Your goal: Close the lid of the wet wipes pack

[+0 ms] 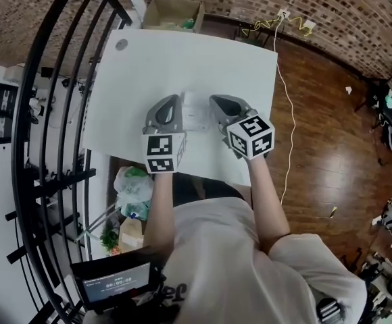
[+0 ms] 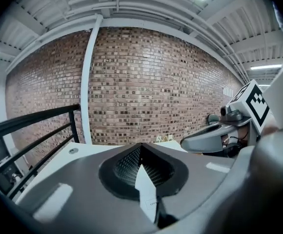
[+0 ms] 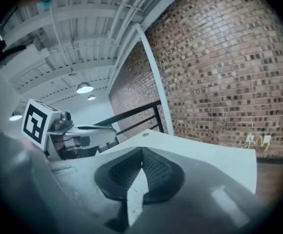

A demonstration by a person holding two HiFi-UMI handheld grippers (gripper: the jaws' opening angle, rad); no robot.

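Left hand-held gripper [image 1: 177, 102], right hand-held gripper [image 1: 215, 100] closed; wet wipes pack [image 1: 197, 111] between

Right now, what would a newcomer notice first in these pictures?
Two grippers with black-and-white marker cubes, the left gripper and right gripper, sit side by side over the white table, jaws shut. A white wipes pack lies between them. A brick wall rises beyond the table and a black railing curves along the left.

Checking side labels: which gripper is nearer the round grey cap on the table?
Left. The left gripper is below the grey cap in the head view; the right gripper lies farther right, past the wipes pack.
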